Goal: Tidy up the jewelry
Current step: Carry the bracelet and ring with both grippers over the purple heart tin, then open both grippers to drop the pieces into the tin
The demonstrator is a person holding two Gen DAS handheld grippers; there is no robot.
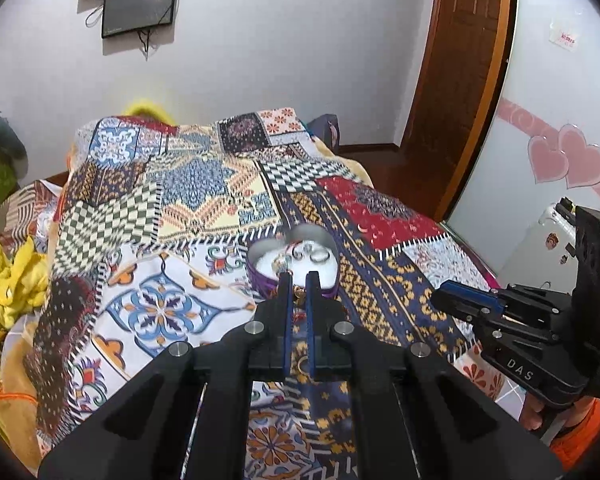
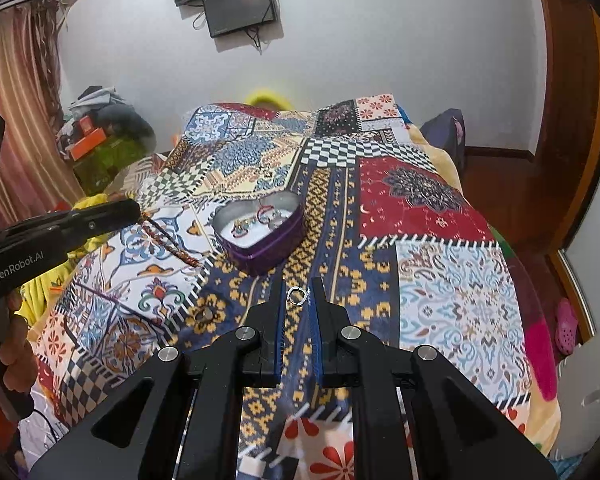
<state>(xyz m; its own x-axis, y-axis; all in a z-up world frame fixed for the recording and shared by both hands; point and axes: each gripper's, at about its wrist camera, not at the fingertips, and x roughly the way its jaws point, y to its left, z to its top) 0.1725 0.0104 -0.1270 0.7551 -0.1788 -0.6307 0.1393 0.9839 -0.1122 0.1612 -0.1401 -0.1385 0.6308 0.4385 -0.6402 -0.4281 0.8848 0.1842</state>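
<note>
1. A bed (image 2: 440, 280) fills most of both views, covered by a patchwork blanket (image 1: 188, 184) of checkered, floral and red panels.
2. On the far wall hang two dark screens (image 2: 240, 8), one under the other; a brown wooden door (image 1: 460, 60) stands to the right.
3. A heart-shaped purple tin (image 2: 260, 236) sits open near the middle of the bed, with a white lining and several rings and small pieces lying inside it.
4. The left gripper (image 1: 299, 280) hangs just on the near side of the tin. Its jaws are pinched nearly together on a thin beaded bracelet (image 2: 170, 240), which in the right wrist view dangles from the tips toward the blanket, left of the tin.
5. The right gripper (image 2: 299, 294) hovers on the near side of the tin, a little apart from it. Its jaws are closed to a narrow gap and grip a small silver ring (image 2: 296, 295) at the tips.
6. A hand (image 2: 14, 332) with an orange sleeve holds the left gripper's handle at the left edge.
</note>
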